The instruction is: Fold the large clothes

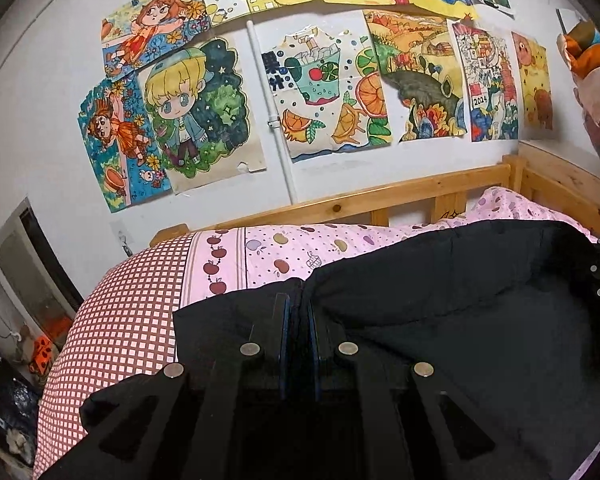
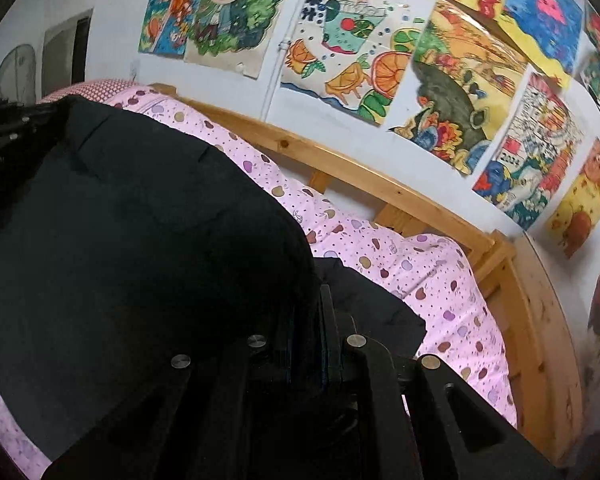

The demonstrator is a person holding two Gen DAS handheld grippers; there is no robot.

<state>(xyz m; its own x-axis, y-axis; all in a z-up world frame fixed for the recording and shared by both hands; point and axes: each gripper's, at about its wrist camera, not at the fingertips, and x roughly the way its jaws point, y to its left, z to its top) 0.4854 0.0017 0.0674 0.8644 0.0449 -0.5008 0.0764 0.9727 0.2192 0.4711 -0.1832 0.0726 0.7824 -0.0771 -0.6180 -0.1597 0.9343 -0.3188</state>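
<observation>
A large black garment (image 1: 460, 300), apparently a padded coat, is shown spread over a pink apple-print bedsheet (image 1: 292, 252) on a wooden-railed bed (image 1: 420, 196). The left gripper (image 1: 299, 312) is seen pressed together on a fold of the black cloth at one end; the right gripper (image 2: 320, 312) is likewise closed on cloth at the other end. The fabric is matte and soft, and broad rounded folds are formed rather than sharp creases. It is judged bulky, moderately heavy and limp, so sagging between the two holds is to be expected. Hold is best taken at seams or hem edges, where thickness resists slipping. A red-checked pillow (image 1: 112, 340) lies beside the garment; children's drawings (image 1: 324, 92) cover the wall.
</observation>
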